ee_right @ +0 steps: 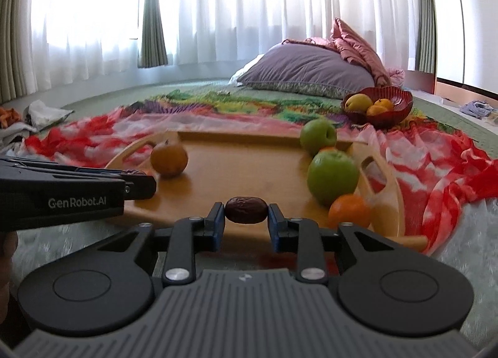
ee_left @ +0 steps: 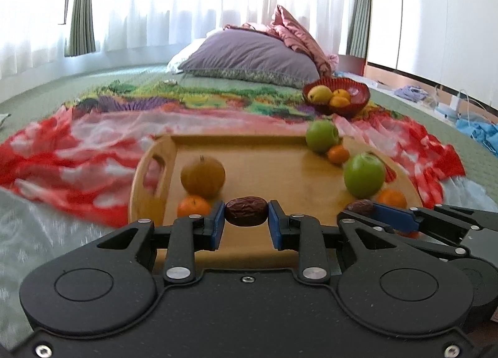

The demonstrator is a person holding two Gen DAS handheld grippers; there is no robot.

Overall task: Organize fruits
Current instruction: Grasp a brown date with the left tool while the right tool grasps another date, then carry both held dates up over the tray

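Observation:
My left gripper [ee_left: 246,216] is shut on a wrinkled brown date [ee_left: 246,211], held just above the near edge of the wooden tray [ee_left: 264,177]. My right gripper [ee_right: 246,214] is shut on a second date [ee_right: 246,209], also over the tray's [ee_right: 233,177] near edge. On the tray lie a brown pear [ee_left: 203,176], two green apples [ee_left: 363,175] [ee_left: 321,135] and several small oranges [ee_left: 193,206]. In the left wrist view the right gripper [ee_left: 370,210] enters from the right with its date [ee_left: 361,207]. A red bowl [ee_left: 337,95] with a yellow pear and oranges stands behind the tray.
The tray rests on a red, white and multicoloured cloth [ee_left: 77,152] spread over a green bed cover. A purple pillow [ee_left: 249,56] and a pink quilt [ee_left: 295,28] lie at the back before white curtains. Clutter lies at the far right [ee_left: 467,115] and far left [ee_right: 37,115].

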